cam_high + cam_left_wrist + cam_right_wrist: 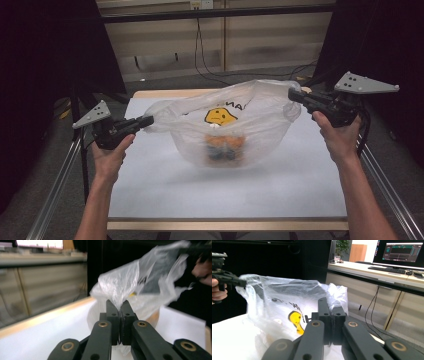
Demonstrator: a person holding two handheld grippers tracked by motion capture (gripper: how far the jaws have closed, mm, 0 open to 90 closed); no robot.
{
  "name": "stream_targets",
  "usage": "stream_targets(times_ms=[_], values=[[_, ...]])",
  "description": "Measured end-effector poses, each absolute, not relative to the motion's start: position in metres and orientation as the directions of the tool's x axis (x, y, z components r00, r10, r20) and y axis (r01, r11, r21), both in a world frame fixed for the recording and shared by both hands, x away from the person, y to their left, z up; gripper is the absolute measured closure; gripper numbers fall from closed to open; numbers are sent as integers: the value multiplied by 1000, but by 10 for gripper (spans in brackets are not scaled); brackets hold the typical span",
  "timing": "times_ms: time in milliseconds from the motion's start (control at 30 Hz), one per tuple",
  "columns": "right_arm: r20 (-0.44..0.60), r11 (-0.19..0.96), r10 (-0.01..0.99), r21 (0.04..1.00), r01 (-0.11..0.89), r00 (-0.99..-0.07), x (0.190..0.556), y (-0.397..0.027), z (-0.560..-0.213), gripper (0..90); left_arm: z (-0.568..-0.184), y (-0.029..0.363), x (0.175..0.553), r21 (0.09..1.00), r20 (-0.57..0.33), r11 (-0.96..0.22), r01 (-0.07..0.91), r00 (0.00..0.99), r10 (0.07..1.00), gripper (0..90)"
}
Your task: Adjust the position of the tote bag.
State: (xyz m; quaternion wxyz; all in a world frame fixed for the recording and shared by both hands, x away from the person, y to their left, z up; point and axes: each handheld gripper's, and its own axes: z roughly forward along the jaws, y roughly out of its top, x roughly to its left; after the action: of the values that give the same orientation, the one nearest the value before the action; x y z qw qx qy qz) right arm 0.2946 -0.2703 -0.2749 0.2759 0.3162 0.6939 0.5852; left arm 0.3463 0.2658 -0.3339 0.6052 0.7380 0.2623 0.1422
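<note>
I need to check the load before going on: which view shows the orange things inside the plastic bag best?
The high view: the orange things sit at the bottom of the plastic bag, blurred through the film. The left gripper view gives crumpled bag film, and the right gripper view its yellow print.

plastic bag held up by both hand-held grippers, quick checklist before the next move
1. Left hand-held gripper shut on plastic bag edge: ok.
2. Right hand-held gripper shut on the opposite edge: ok.
3. Bag mouth spread open between them: ok.
4. Orange item sits low inside the bag: ok.
5. Bag bottom touching the table: cannot tell.
6. Film free of tears at the grips: cannot tell.
</note>
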Motion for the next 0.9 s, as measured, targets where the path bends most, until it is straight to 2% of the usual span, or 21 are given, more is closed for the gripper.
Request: stream_targets(times_ms=[367, 567, 700, 900], values=[[6, 138, 787, 973, 186, -617, 290, -279, -305, 893, -347, 270, 347, 923, -108, -257, 285, 836, 538, 883], [49, 106, 771, 973, 204, -634, 287, -279, -325, 893, -345, 261, 342, 924, -101, -279, 260, 872, 478, 881], [24, 138, 772, 969, 204, -635, 279, -278, -321, 892, -338, 262, 335, 917, -73, -313, 248, 874, 480, 881], [44, 133, 780, 963, 234, -624, 283, -280, -330, 892, -360, 255, 348, 872, -104, -373, 316, 866, 490, 882]])
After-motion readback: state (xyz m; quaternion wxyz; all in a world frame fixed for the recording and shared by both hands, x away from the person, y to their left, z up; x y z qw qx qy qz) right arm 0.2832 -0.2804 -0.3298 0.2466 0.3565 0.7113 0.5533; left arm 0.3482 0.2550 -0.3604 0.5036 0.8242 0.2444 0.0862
